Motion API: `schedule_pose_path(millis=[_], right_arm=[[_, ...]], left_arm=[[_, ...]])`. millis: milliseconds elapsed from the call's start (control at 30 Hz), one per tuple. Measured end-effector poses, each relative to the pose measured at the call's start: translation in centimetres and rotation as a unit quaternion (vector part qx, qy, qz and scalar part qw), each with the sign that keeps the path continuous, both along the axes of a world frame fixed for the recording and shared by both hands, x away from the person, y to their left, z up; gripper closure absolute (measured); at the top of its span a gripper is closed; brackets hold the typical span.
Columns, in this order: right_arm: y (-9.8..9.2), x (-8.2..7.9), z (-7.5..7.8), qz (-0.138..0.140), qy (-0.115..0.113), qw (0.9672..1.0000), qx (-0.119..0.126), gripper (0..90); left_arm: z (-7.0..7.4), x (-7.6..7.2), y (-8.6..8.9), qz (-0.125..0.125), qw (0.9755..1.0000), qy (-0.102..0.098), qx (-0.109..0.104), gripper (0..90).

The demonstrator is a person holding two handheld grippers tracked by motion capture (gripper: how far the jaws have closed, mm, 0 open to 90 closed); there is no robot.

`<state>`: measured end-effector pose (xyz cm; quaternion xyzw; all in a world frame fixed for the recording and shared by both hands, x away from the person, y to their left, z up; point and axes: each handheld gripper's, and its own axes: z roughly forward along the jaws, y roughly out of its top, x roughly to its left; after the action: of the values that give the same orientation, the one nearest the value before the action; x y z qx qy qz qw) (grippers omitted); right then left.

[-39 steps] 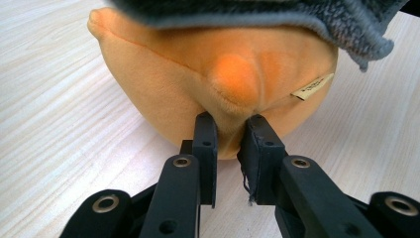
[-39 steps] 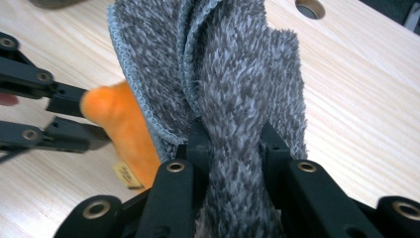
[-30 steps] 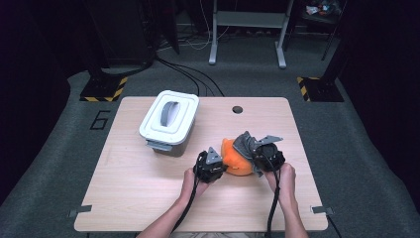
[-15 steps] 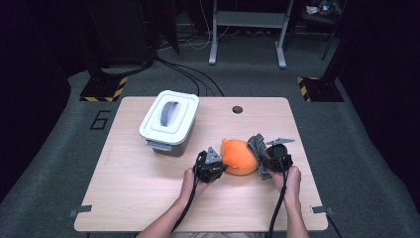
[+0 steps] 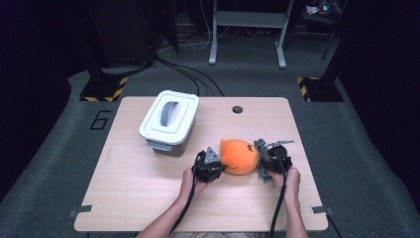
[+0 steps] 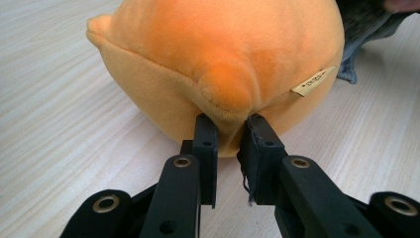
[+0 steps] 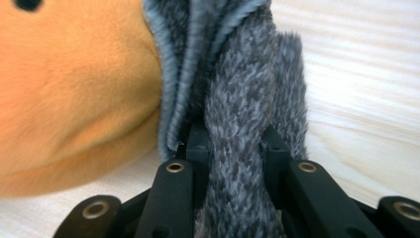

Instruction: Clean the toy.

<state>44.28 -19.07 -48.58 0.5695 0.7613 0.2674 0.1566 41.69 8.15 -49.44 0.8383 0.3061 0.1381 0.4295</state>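
From the high view, your orange plush toy (image 5: 240, 156) lies on the wooden table (image 5: 138, 193) a little right of the frame's centre, between your two grippers. Its long axis runs left to right across the frame, and its dark-eyed face is turned towards the right, where the grey fuzzy piece (image 5: 261, 157) sits against it. The white lidded bin (image 5: 169, 120) stands well apart, up and to the left.

Your left gripper (image 5: 209, 166) sits at the toy's left end. The high view cannot tell you what its jaws do; the left gripper view does: your left gripper (image 6: 229, 136) is clenched on a small orange nub at the bottom of the toy (image 6: 223, 64), pinching the plush between its pads. That view also shows a small sewn-in tag (image 6: 313, 82) at the right of the frame, hidden from above.

Your right gripper (image 5: 267, 163) sits at the toy's right end. In the right gripper view, your right gripper (image 7: 233, 144) is clamped on the grey fuzzy piece (image 7: 247, 99), which rises up the middle of the frame, with the toy (image 7: 74, 89) bulging at the left.
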Motion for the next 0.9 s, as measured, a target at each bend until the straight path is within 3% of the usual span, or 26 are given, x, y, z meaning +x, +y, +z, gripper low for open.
schedule_pose_path(millis=[67, 233, 467, 533, 633, 833, 900], right_arm=[[-0.6, -0.4, 0.7, 0.003, -0.025, 0.9997, 0.001, 72.8], [-0.8, -1.8, 3.2, -0.003, -0.059, 0.9982, 0.005, 72.8], [1.3, -3.3, 6.4, 0.037, -0.113, 0.9928, 0.006, 72.8], [2.5, -3.2, 6.7, 0.059, -0.115, 0.9916, 0.004, 72.8], [3.9, -2.5, 6.2, 0.073, -0.099, 0.9923, -0.009, 72.8], [4.2, -1.2, 5.3, 0.069, -0.089, 0.9937, -0.006, 72.9], [4.1, -1.0, 5.1, 0.064, -0.084, 0.9944, -0.006, 72.9]], left_arm=[[-0.2, 0.0, -0.1, 0.001, 1.0000, 0.003, -0.005, 77.1], [-0.2, -0.1, -0.1, 0.002, 1.0000, -0.001, -0.007, 77.0], [-0.1, 0.0, -0.1, 0.001, 1.0000, -0.005, -0.005, 76.9], [-0.1, 0.0, -0.1, 0.001, 1.0000, -0.004, -0.007, 76.8], [-0.1, 0.0, 0.0, 0.001, 0.9999, -0.004, -0.010, 76.1], [-0.2, 0.0, 0.2, 0.003, 0.9998, -0.014, -0.017, 65.1], [-0.1, 0.0, 0.1, -0.005, 0.9998, -0.015, -0.011, 57.3]])
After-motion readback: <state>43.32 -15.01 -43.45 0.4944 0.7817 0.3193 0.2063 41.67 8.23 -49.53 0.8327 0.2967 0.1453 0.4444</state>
